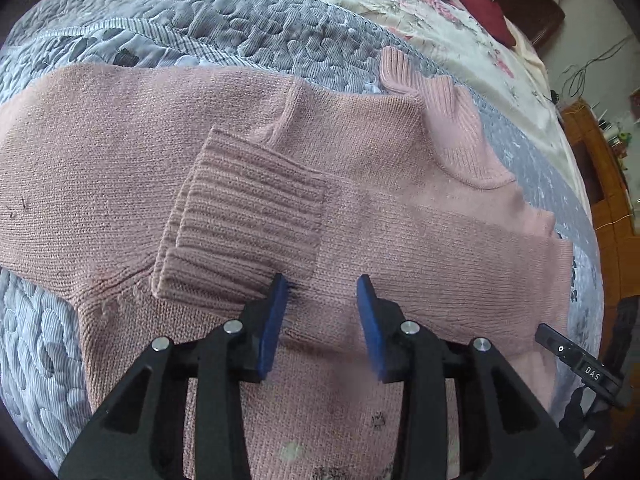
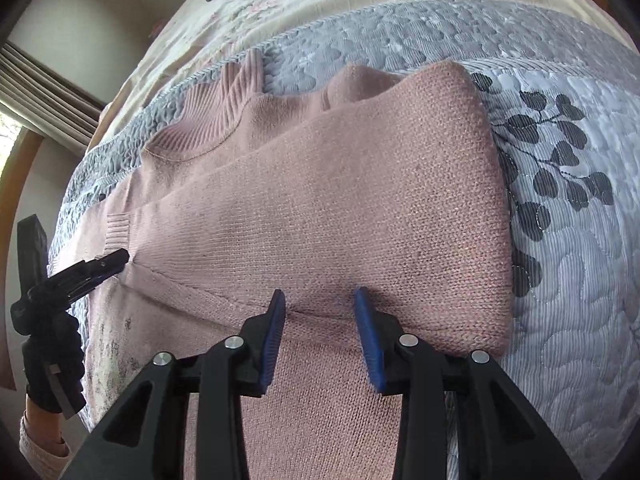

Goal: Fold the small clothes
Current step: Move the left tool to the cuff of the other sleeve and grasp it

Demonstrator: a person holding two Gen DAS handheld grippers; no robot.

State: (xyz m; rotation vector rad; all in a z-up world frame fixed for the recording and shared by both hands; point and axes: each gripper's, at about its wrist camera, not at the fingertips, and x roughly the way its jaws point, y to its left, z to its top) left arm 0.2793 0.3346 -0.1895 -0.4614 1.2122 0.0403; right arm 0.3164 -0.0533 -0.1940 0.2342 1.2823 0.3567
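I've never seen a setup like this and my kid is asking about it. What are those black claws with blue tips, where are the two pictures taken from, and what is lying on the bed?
No robot here: a person holds a hand-operated gripper in each hand, and a wide-angle camera on each looks along its two fingers. One picture comes from the left gripper, the other from the right gripper. The blue tips are the fingers' pads.

On the grey-blue quilt lies a pink knitted sweater, its ribbed cuff folded across the body and its ribbed collar at the far end. The right view shows a sleeve folded over too.

Both grippers are open, tips at the fabric, holding nothing. In the right view the person's gloved left hand appears.
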